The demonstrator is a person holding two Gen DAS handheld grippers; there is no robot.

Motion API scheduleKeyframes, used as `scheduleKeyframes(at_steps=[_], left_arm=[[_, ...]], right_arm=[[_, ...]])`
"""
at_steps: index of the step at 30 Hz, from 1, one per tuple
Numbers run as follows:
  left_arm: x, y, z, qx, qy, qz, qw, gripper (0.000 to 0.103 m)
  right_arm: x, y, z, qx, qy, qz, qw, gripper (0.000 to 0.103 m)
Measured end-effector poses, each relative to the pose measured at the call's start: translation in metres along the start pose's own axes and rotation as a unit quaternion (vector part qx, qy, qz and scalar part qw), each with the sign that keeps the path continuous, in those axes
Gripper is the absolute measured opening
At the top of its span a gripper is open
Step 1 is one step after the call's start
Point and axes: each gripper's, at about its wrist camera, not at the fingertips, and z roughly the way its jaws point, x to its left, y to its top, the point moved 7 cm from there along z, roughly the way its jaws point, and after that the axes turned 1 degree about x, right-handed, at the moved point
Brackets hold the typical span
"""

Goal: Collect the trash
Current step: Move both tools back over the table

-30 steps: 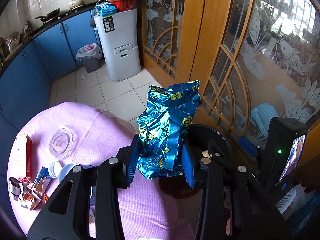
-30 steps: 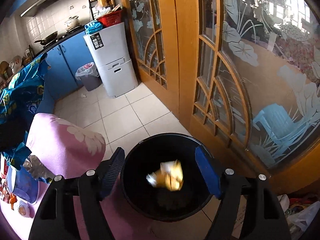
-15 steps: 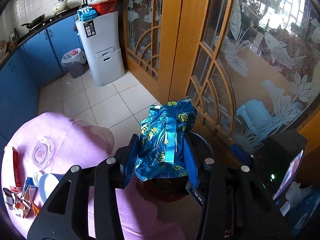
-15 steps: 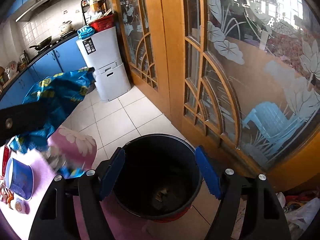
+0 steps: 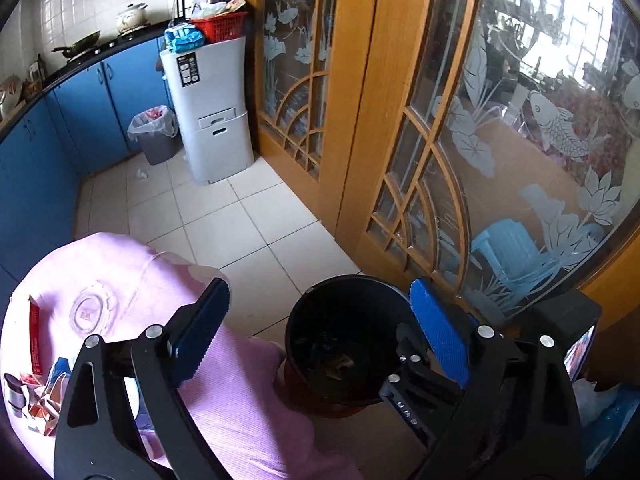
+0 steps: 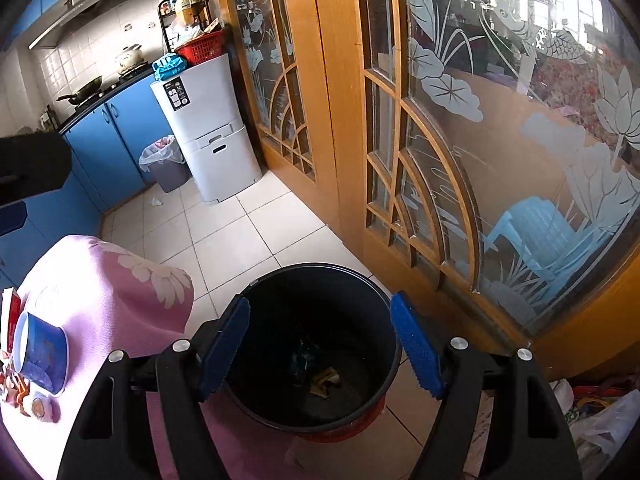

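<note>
A black trash bin (image 5: 316, 300) stands on the floor beside the pink-clothed table (image 5: 132, 272). It also shows in the right wrist view (image 6: 280, 280), with the blue snack bag (image 6: 302, 356) and a yellow scrap (image 6: 324, 382) at its bottom. My left gripper (image 5: 320, 332) is open and empty above the bin. My right gripper (image 6: 320, 344) is open and empty, also over the bin. Trash still lies on the table: a red-white carton (image 5: 34, 336), a clear lid (image 5: 90, 310), torn wrappers (image 5: 40, 400) and a blue cup (image 6: 40, 352).
Wooden doors with etched glass (image 5: 460, 140) stand right behind the bin. A grey cabinet (image 5: 210, 108), a lined waste basket (image 5: 154, 134) and blue kitchen cupboards (image 5: 88, 96) are across the tiled floor. Bags lie on the floor at the lower right (image 6: 600, 420).
My left gripper carried the blue snack bag over the bin, opened and let it go. The bag now lies inside the bin. The right gripper stayed open over the bin.
</note>
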Motion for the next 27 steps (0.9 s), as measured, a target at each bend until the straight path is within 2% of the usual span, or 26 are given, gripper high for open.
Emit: scheduleKeyframes(at_steps=[6,14,16,20,27], left_arm=[[0.032,-0.008,-0.014,0.0,0.021,-0.018,0.9996,0.091],[0.106,-0.027,-0.054,-0.009,0.061,-0.063,0.9961,0.091],[0.123,-0.036,-0.063,-0.009,0.071,-0.072,0.9949,0.095],[0.156,-0.06,-0.084,-0.012,0.097,-0.086,0.9915,0.096],[0.214,-0.101,-0.111,-0.004,0.145,-0.118,0.9823,0.098]], right_arm=[[0.013,0.001,-0.006,-0.004,0.011,-0.007,1.0,0.071],[0.053,-0.001,-0.02,-0.008,0.042,-0.036,0.998,0.071],[0.066,-0.003,-0.024,-0.007,0.052,-0.045,0.998,0.071],[0.098,-0.012,-0.035,-0.003,0.082,-0.069,0.994,0.079],[0.162,-0.04,-0.047,0.019,0.128,-0.125,0.984,0.086]])
